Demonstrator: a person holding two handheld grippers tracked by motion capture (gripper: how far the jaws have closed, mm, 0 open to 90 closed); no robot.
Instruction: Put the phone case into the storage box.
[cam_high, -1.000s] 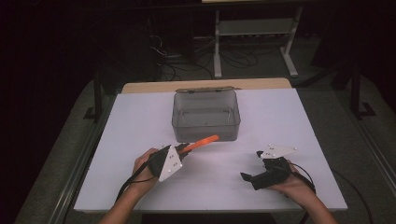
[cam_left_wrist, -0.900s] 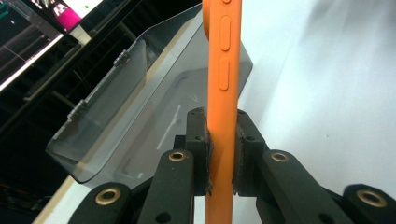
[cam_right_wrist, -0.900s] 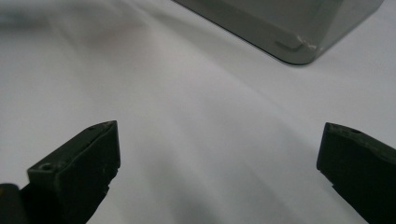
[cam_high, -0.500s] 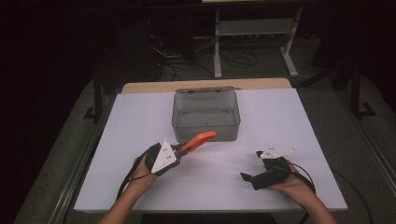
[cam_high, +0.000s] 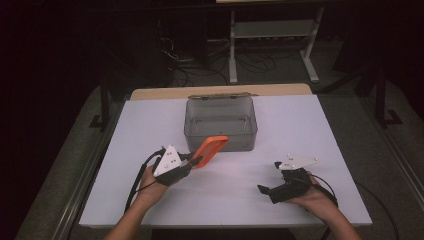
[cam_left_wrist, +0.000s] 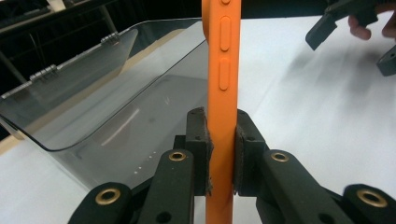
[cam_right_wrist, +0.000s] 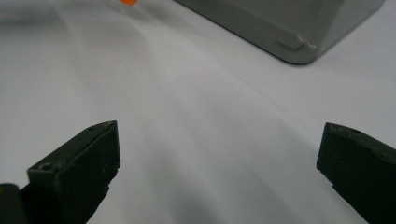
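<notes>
Clear grey plastic box (cam_high: 220, 123) w/ its hinged lid open sits on the white table (cam_high: 325, 130), just ahead of the left gripper (cam_high: 192, 161) and ahead-left of the right gripper (cam_high: 266, 192); nothing else lies btwn either gripper and the box. In the left gripper view the box wall (cam_left_wrist: 100, 98) is close on the left of the jaws, hinges along its far edge, and the other gripper (cam_left_wrist: 355, 25) w/ a hand on it shows farther off at upper right. In the right gripper view the box's rounded corner (cam_right_wrist: 299, 35) is ahead and to the right, bare table in front. Left gripper: jaws clamped tight on an orange phone case (cam_high: 210, 150), pads (cam_left_wrist: 201, 154) pressing both flat faces near one end; case runs straight out from the jaws, edge-on to the camera w/ side buttons (cam_left_wrist: 224, 51) visible. In the high view the case is off the table, tilted up, far end over the box's near wall. Left hand (cam_high: 155, 180) wraps the gripper body from behind, forearm coming in low, gripper angled toward the box. Right gripper: jaws spread wide apart, holding nothing, low over the table; right hand (cam_high: 312, 197) cups it from behind, jaws aimed left toward the other hand, well apart from the case.
</notes>
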